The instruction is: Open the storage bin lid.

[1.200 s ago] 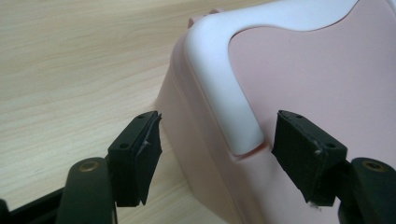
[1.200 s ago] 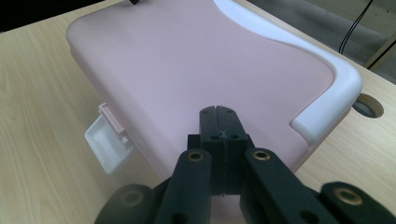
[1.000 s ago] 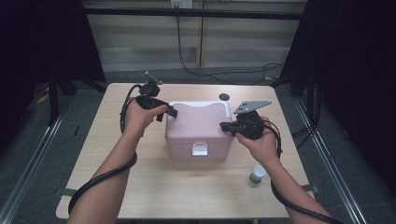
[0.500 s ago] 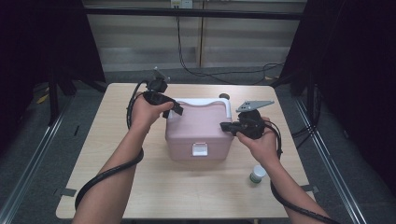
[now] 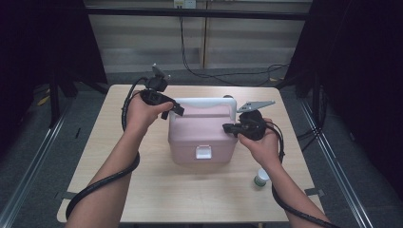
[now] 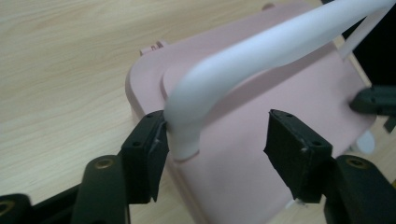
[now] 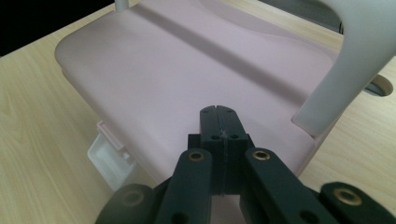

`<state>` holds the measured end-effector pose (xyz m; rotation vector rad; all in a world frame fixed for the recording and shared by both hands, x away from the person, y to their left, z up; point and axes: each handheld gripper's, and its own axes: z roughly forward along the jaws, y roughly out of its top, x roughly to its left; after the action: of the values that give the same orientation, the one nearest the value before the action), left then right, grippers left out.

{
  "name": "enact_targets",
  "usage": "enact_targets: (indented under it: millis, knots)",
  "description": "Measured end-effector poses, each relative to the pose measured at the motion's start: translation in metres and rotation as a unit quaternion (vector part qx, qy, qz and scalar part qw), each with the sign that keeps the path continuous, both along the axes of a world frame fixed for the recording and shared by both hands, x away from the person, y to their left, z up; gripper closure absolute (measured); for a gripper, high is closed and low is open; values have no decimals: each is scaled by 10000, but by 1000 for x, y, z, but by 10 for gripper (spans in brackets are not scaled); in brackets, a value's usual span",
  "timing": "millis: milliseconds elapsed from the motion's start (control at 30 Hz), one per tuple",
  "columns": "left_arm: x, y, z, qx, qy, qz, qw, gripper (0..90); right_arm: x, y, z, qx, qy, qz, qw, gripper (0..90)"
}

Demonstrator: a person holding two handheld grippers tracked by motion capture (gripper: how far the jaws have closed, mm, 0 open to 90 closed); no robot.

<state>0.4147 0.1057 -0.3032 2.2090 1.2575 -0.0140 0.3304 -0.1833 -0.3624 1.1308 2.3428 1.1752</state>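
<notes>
Small bottle: nearest the person, upright on the table just beside the right forearm, untouched.
Pink box: mid-table, lid down, its white front latch looks fastened.
Right tool: jaws fully closed with nothing between them, tips resting on the right end of the lid, apparently steadying the box.
Left tool: at the left end of the white handle; its jaws have just been closing, and the handle's leg stands between them, touching one pad while the other pad is well apart, so no firm grip yet.
Handle: raised upright above the lid in the left tool's view.
Done, as I judge it: handle swung up, box held in place.
Left: clamping the handle firmly, then lifting or carrying the box; the latch and lid are not yet opened.
</notes>
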Motion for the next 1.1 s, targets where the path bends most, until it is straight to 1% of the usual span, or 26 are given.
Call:
enact_targets:
  millis: [33, 67, 100, 133, 200, 233, 267, 300, 400, 433, 500, 533, 567, 600, 633, 700, 800, 833, 867, 933, 967, 1000, 1033, 1100]
  knots:
    - [-2, 1, 2, -45, -35, -14, 10000, 405, 0, 1, 0, -23, -31, 5, 10000, 900]
    - [-4, 2, 4, -39, -68, -39, 10000, 411, -1, 1, 0, -33, -56, 13, 10000, 900]
    - [-6, 2, 5, -16, -77, -97, 9999, 427, -1, 0, -1, 32, -44, -22, 10000, 900]
    - [-7, 1, 5, -17, -52, -85, 9999, 428, -2, 0, -1, 33, -57, -25, 10000, 900]
    - [-8, 1, 4, 27, -73, -84, 9999, 428, -2, 0, -1, 30, -73, -32, 10000, 900]
    - [-8, 0, 2, 118, -118, -112, 9998, 420, -1, 0, -1, 46, -58, -45, 10000, 900]
    - [-7, 0, 1, 156, -143, -136, 9997, 420, -1, 0, -1, 46, -58, -45, 10000, 900]
    - [-7, 0, -1, 144, -144, -142, 9997, 414, -2, 0, -1, 60, -49, -55, 10000, 900]
    - [-4, -2, -3, 264, -235, -186, 9992, 397, -1, 0, -2, 60, -68, -31, 10000, 900]
    - [-3, -2, -4, 309, -298, -174, 9989, 393, -1, -1, -2, 74, -69, -11, 9999, 900]
    - [-1, -4, -6, 285, -379, -181, 9987, 391, -1, -1, -2, 87, -71, -10, 9999, 900]
    - [0, -4, -7, 312, -399, -172, 9986, 390, -1, -1, -3, 110, -84, -18, 9999, 900]
    - [1, -6, -8, 327, -467, -169, 9982, 390, -2, -2, -3, 154, -98, -9, 9998, 900]
    - [1, -8, -9, 312, -470, -149, 9983, 390, -2, -2, -3, 154, -98, -9, 9998, 900]
    - [2, -9, -9, 319, -520, -151, 9980, 393, -1, -3, -4, 197, -92, -25, 9998, 900]
    - [3, -12, -9, 330, -578, -112, 9977, 422, -1, -3, -4, 199, -92, -18, 9998, 900]
    - [5, -15, -11, 323, -578, -107, 9977, 489, -2, -4, -5, 269, -104, -7, 9996, 900]
    - [6, -15, -13, 370, -586, -80, 9976, 489, -2, -4, -5, 269, -104, -7, 9996, 900]
    - [6, -16, -13, 423, -617, -64, 9972, 513, -2, -5, -6, 304, -106, -8, 9995, 900]
    - [7, -17, -14, 442, -602, -60, 9972, 579, -2, -5, -6, 313, -128, -1, 9994, 900]
    - [7, -17, -14, 483, -625, -51, 9969, 597, -2, -5, -6, 309, -138, -2, 9994, 900]
    - [7, -17, -14, 558, -663, -93, 9962, 597, -2, -5, -6, 309, -138, -2, 9994, 900]
    - [6, -18, -14, 588, -674, -90, 9960, 615, -2, -5, -6, 283, -131, 4, 9995, 900]
    - [7, -17, -14, 650, -690, -134, 9954, 622, -2, -4, -5, 276, -119, 6, 9995, 900]
